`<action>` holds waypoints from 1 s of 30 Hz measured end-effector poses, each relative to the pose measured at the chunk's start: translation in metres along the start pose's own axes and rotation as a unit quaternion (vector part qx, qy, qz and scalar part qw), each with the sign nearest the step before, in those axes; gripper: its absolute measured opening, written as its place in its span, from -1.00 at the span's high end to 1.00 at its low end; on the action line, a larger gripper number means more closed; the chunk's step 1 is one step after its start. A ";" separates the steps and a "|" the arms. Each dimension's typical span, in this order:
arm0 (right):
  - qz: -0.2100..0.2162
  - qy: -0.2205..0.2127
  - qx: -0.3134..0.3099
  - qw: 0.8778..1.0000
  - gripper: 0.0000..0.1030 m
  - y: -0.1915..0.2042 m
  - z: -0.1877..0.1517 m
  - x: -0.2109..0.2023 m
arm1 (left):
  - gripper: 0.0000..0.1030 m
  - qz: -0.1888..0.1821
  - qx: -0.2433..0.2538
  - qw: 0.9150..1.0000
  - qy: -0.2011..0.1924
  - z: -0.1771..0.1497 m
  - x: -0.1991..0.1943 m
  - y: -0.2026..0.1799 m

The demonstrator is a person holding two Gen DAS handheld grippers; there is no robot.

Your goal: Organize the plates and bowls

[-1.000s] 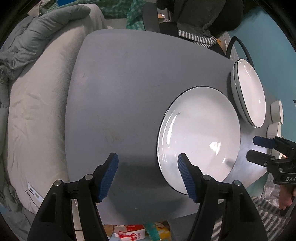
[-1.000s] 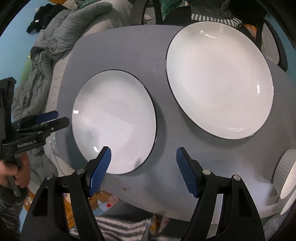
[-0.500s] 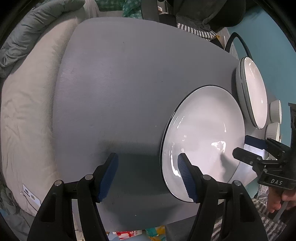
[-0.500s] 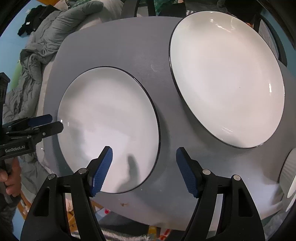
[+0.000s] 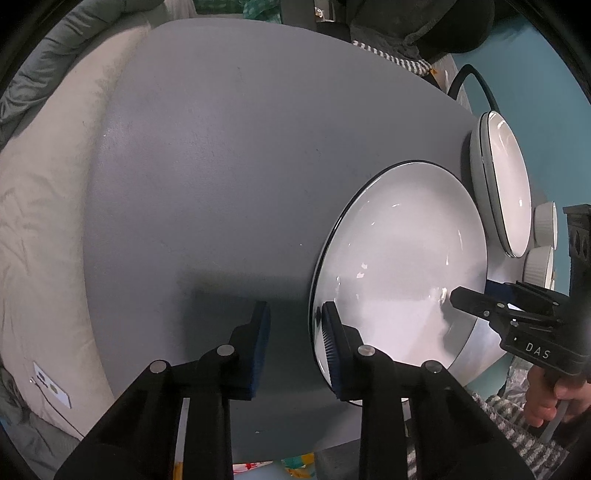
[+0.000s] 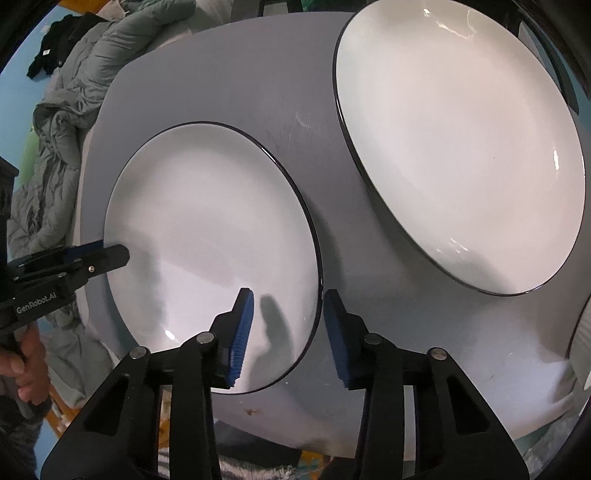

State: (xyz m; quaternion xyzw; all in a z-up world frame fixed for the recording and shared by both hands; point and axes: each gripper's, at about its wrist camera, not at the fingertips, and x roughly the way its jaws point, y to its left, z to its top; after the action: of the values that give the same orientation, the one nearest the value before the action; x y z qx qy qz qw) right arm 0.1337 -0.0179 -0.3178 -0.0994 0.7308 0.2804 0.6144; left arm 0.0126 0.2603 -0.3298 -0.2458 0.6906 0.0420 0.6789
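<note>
A white plate with a black rim (image 5: 402,258) (image 6: 210,229) lies near the front edge of the round grey table (image 5: 221,166). My left gripper (image 5: 295,332) straddles its left rim, jaws closing, with a gap still showing beside the left pad. My right gripper (image 6: 288,325) straddles the opposite rim, jaws closing too; the rim sits close to the right pad. Each gripper shows in the other's view, its tip at the plate's edge. A larger white plate (image 6: 461,140) (image 5: 506,184) rests behind. Two ribbed white bowls (image 5: 546,225) (image 5: 537,266) stand at the table's right edge.
Grey bedding (image 5: 44,221) lies along the table's left side. A chair draped with dark clothes (image 5: 406,29) stands at the back, with a black cable (image 5: 476,81) near it. A person's hand (image 5: 543,402) holds the right gripper's handle. Clutter lies on the floor below the front edge.
Both grippers' jaws have narrowed a lot. Both have come in closer to the near plate, and each now has its rim between the fingers.
</note>
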 end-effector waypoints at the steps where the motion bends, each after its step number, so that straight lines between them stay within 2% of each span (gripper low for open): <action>1: 0.001 0.001 0.001 1.000 0.30 -0.002 0.001 0.000 | 0.45 -0.001 -0.001 1.000 0.001 -0.001 0.001 0.000; 3: 0.002 0.004 0.002 1.000 0.40 -0.003 0.000 0.001 | 0.45 -0.004 -0.004 1.000 0.003 0.000 0.002 0.000; 9: 0.000 0.008 0.009 1.000 0.51 -0.003 0.004 0.006 | 0.46 -0.003 0.009 1.000 0.007 0.003 0.006 -0.004; 12: -0.004 0.011 0.010 1.000 0.61 -0.004 0.007 0.008 | 0.56 -0.009 0.011 1.000 0.009 0.004 0.007 -0.008; 16: -0.004 0.016 0.006 1.000 0.63 -0.003 0.009 0.008 | 0.63 -0.023 0.009 1.000 0.018 0.004 0.011 -0.011; 21: 0.011 0.020 0.021 1.000 0.67 -0.011 0.010 0.007 | 0.66 -0.020 0.012 1.000 0.016 0.000 0.011 -0.013; 30: -0.002 0.028 0.001 1.000 0.68 0.005 0.011 0.007 | 0.64 -0.001 0.010 1.000 0.019 0.005 0.011 -0.020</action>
State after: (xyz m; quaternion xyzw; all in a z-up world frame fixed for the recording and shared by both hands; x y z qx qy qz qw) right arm 0.1393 -0.0065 -0.3239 -0.1080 0.7479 0.2757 0.5941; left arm 0.0257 0.2415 -0.3352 -0.2405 0.7035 0.0300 0.6680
